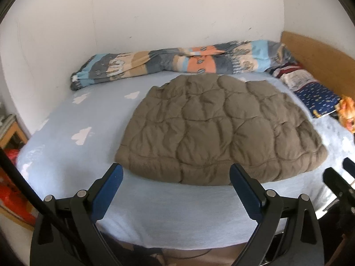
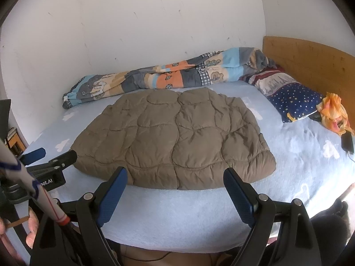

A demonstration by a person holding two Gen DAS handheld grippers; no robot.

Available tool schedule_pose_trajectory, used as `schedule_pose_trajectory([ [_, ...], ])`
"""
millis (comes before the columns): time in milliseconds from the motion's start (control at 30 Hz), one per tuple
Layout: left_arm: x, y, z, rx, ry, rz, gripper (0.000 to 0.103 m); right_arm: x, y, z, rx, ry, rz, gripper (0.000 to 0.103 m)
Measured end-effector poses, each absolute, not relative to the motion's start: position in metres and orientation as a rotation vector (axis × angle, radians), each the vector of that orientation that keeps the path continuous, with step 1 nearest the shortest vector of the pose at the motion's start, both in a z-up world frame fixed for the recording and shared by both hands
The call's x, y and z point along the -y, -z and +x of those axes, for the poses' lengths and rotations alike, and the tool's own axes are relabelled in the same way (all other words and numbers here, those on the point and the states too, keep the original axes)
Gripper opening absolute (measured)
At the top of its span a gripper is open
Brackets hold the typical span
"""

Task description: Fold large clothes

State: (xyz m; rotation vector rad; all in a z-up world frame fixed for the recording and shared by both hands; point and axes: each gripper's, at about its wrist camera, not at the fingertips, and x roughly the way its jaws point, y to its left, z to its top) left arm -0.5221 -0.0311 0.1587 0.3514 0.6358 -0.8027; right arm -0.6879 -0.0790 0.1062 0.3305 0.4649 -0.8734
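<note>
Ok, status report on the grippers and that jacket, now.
Left gripper open, right gripper open, both empty. Brown quilted jacket flat on bed, untouched. Nothing in the way.

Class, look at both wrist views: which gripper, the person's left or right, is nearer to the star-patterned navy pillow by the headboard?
Right. The right gripper hangs before the brown quilted jacket, on the star-patterned navy pillow side; the left gripper sits off the jacket's opposite corner, farther away.
</note>
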Motion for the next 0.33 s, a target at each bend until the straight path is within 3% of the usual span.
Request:
schedule_pose_trajectory([
  [333, 0.0283, -0.1520, -0.5127, -0.661, 0.738, 0.370, 0.096, 0.0814, -0.1018, -0.6889, -0.471, 0.882, 0.343, 0.091],
])
